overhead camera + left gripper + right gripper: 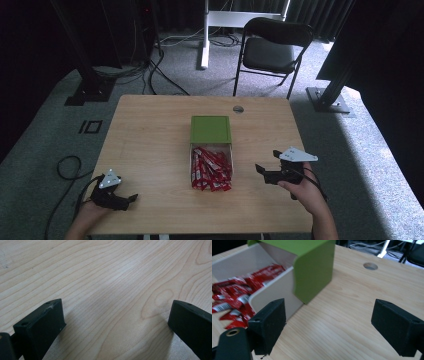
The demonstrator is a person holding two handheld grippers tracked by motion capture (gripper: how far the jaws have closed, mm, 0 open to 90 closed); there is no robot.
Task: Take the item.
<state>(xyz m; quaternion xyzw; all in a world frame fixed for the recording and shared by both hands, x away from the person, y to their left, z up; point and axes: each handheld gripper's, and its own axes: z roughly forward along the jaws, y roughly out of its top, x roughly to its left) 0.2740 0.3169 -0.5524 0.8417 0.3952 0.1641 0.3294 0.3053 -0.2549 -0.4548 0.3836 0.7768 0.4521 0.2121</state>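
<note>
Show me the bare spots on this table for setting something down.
Bare wood lies left of the green box, beyond the left hand-held gripper, and right of it up to the cable hole. Crowded where red packets spill from the box.

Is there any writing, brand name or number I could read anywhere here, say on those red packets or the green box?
None can be read.
Red packets: white patches with barcode-like stripes, too blurred and small to read.
Green box lid: plain, no print visible.
Grey plates on the grippers: no markings visible.
Table: wood grain, no print.
</note>
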